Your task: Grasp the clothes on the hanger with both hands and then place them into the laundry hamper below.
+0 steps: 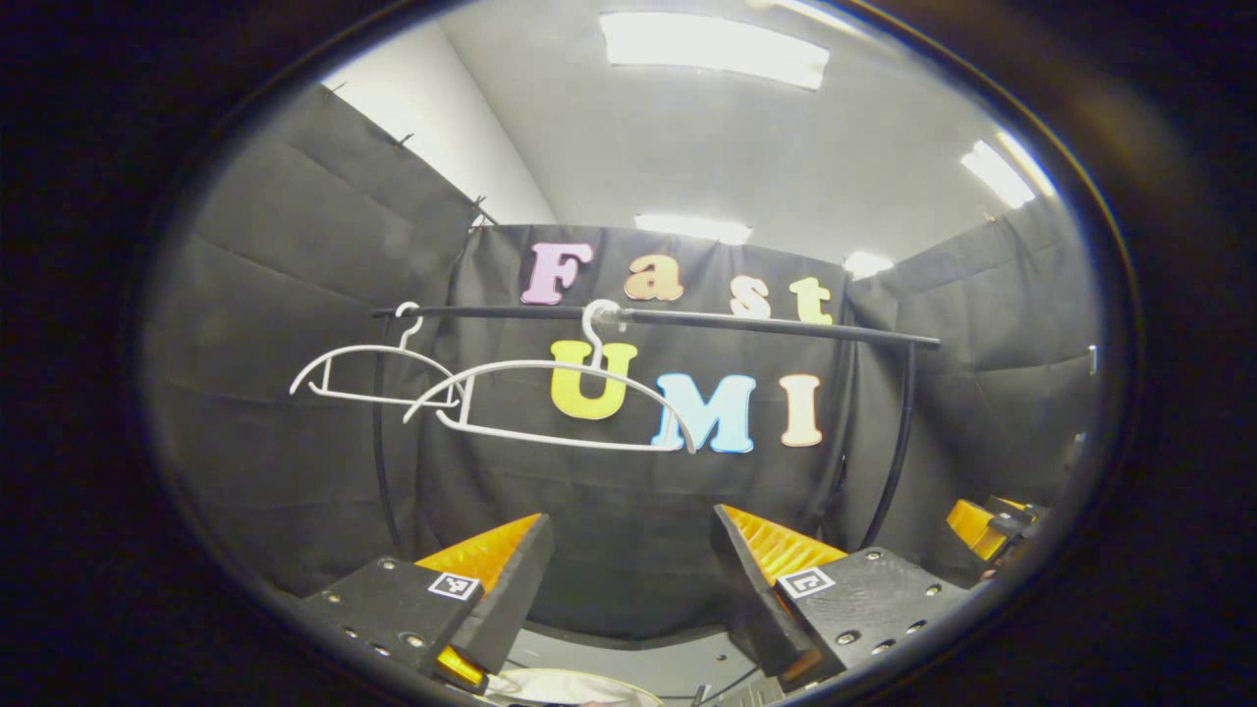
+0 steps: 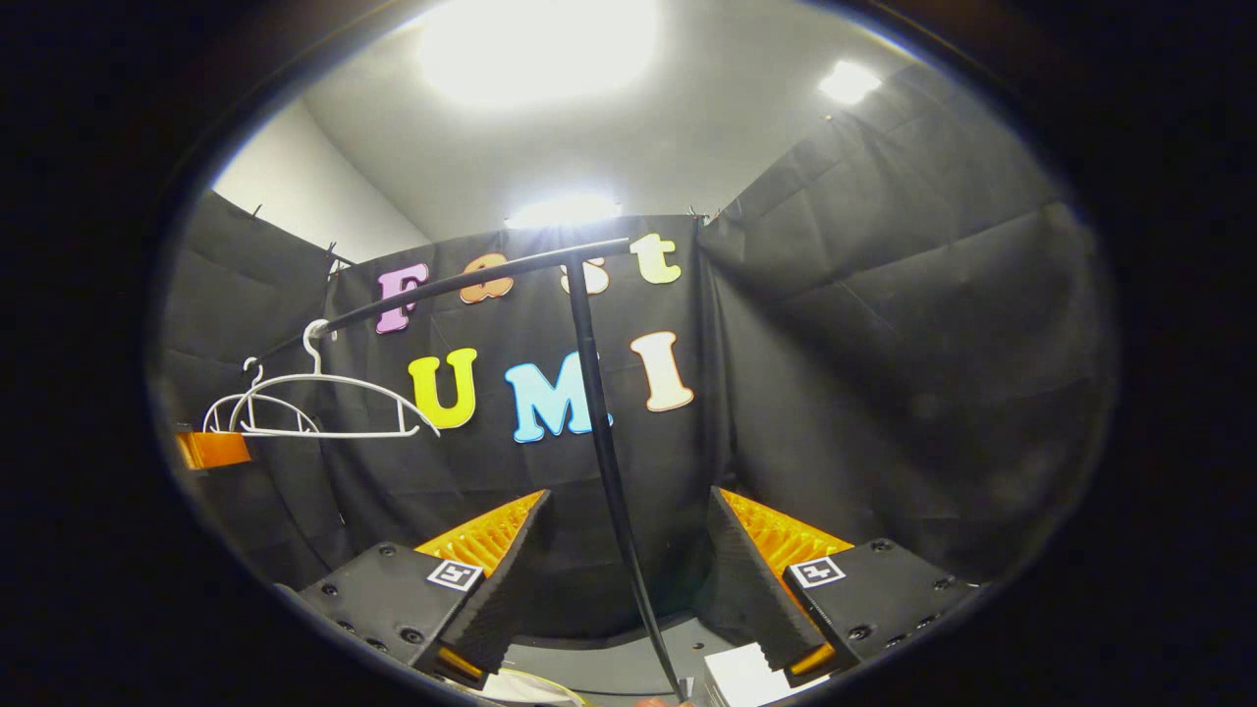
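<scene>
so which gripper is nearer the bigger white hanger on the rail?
Left, as far as the views show. The left gripper points nearly straight at the bigger white hanger, which looms large. From the right gripper, that hanger sits small, far off to one side, beyond the rail's upright post.

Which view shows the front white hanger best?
The left gripper view: the front hanger hangs bare on the rail, large, near centre, full outline visible. In the right gripper view it sits small at the left edge, overlapping the hanger behind.
</scene>
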`<control>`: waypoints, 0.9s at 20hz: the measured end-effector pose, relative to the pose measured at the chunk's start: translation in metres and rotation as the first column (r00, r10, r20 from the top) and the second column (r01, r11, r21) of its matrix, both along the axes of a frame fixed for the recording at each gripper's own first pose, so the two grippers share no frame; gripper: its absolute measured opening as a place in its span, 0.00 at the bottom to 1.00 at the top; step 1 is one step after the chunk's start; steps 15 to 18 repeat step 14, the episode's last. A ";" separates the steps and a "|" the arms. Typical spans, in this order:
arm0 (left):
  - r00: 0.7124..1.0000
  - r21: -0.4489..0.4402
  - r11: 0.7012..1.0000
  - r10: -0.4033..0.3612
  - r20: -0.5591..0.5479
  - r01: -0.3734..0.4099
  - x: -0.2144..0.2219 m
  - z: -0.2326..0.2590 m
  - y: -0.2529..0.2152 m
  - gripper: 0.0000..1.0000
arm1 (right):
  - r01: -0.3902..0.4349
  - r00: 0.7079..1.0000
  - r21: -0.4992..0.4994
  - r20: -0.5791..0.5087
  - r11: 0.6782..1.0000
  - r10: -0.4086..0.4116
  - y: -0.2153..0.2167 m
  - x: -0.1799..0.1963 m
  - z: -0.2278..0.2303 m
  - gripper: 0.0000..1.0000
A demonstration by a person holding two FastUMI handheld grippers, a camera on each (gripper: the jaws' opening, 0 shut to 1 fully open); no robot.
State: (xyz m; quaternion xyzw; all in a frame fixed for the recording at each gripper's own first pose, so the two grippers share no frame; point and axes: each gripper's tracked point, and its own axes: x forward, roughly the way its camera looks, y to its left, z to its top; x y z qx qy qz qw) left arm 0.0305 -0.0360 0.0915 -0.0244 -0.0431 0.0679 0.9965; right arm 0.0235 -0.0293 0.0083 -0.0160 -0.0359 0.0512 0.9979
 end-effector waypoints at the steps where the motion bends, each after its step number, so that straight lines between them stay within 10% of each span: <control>1: 1.000 0.008 1.000 0.000 -0.002 0.000 -0.004 0.001 0.000 0.94 | 0.009 1.000 -0.013 -0.013 1.000 -0.009 -0.004 -0.003 -0.006 0.92; 18: 1.000 -0.025 0.999 -0.022 0.001 0.022 0.005 -0.023 0.022 0.94 | 0.120 0.993 0.031 -0.027 0.992 -0.119 0.007 -0.007 -0.021 0.92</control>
